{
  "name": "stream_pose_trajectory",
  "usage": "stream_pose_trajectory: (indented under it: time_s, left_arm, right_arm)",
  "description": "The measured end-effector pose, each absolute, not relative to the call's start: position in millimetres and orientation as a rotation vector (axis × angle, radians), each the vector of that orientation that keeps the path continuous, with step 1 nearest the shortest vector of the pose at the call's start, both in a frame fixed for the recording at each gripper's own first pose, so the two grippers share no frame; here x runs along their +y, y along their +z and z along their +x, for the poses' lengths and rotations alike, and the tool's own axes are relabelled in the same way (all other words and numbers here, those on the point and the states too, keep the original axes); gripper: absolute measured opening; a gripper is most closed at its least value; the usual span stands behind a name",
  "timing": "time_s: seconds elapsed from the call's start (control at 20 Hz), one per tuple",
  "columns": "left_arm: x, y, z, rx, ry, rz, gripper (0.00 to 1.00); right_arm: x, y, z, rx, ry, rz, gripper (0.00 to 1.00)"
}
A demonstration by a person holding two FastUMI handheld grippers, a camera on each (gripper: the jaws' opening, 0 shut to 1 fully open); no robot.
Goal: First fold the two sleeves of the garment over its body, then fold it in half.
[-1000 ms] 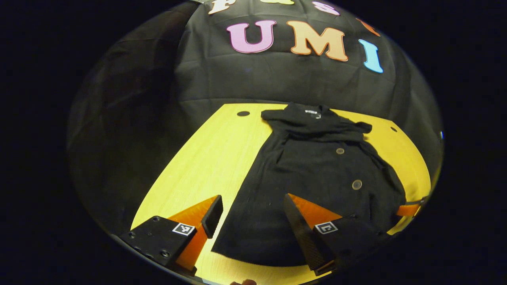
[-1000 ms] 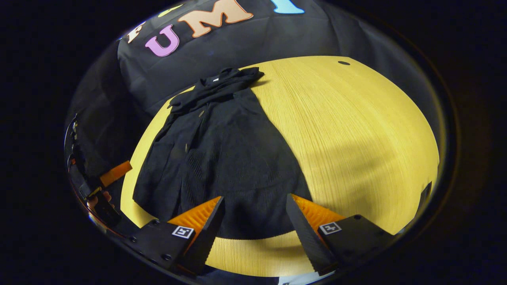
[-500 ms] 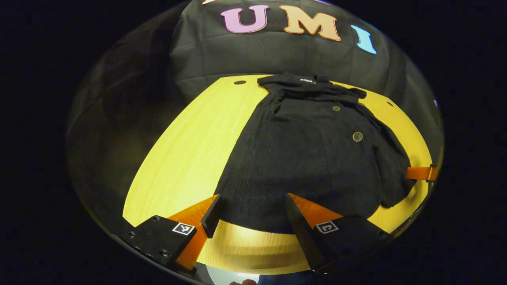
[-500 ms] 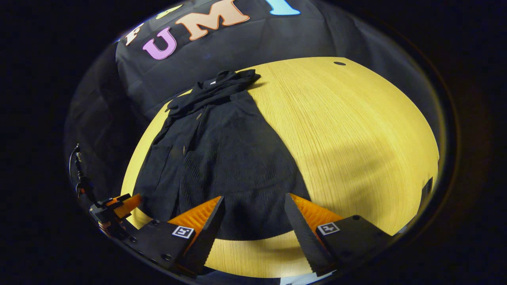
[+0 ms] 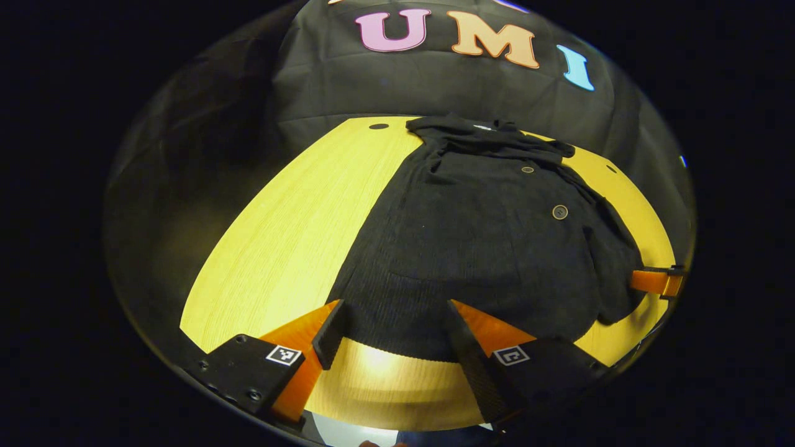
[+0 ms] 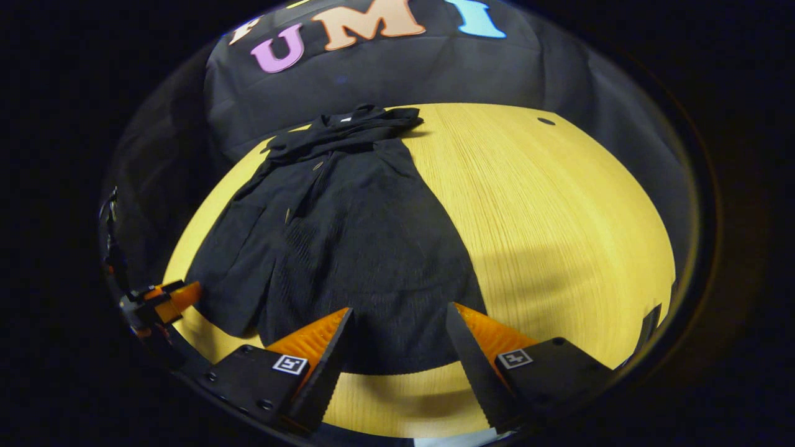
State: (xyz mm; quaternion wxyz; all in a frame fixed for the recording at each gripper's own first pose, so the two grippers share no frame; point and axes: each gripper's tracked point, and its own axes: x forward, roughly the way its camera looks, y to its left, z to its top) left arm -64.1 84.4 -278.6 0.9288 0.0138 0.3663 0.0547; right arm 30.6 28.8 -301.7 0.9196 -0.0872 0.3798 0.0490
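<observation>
Garment (image 5: 490, 248) flat on table (image 5: 292, 236), sleeves appear folded in. Half-fold outstanding. Left gripper (image 5: 391, 332), right gripper (image 6: 397, 338) wide, empty, at near hem.

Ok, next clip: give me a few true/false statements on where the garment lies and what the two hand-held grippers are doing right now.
1. The black garment lies spread on the yellow wooden table. True.
2. The left hand-held gripper is shut on the hem. False: its jaws stand apart, with the hem's edge showing between them, and I can't tell that either finger touches the cloth.
3. The right hand-held gripper is open, at the garment's near edge. True.
4. The garment is already folded in half. False: it lies at full length, collar at the far end.
5. Round buttons show on the garment's front. True.
6. The garment hangs off the near table edge. False: bare tabletop shows in front of the hem.
</observation>
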Motion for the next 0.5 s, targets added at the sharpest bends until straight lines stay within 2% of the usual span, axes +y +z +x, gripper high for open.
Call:
stream_pose_trajectory:
  time_s: [0.1, 0.15, 0.2, 0.25, 0.3, 0.35, 0.45, 0.5]
  left_arm:
    - [82.7, -280.1, -64.5, 0.753, 0.105, 0.027, 0.93]
    - [79.7, -280.6, -64.7, 0.758, 0.094, 0.033, 0.88]
    - [74.1, -281.7, -62.5, 0.762, 0.084, 0.036, 0.84]
    - [71.4, -281.5, -61.5, 0.762, 0.076, 0.039, 0.77]
    - [69.4, -282.6, -60.6, 0.761, 0.066, 0.043, 0.71]
    - [67.1, -281.9, -59.5, 0.757, 0.058, 0.047, 0.6]
    - [62.9, -283.4, -59.6, 0.757, 0.042, 0.059, 0.43]
    - [62.0, -283.8, -60.0, 0.76, 0.038, 0.065, 0.44]
  right_arm:
    - [28.5, -303.7, 28.2, 0.746, 0.106, -0.277, 0.91]
    - [32.0, -307.0, 28.0, 0.745, 0.11, -0.269, 0.92]
    - [33.2, -306.9, 28.3, 0.734, 0.101, -0.249, 0.81]
    - [33.5, -307.2, 28.1, 0.735, 0.095, -0.233, 0.82]
    - [34.6, -306.8, 26.9, 0.732, 0.091, -0.225, 0.75]
    - [36.3, -307.8, 26.8, 0.73, 0.096, -0.226, 0.76]
    - [45.2, -310.9, 26.9, 0.724, 0.112, -0.234, 0.6]
    - [48.4, -312.2, 26.2, 0.724, 0.122, -0.239, 0.51]
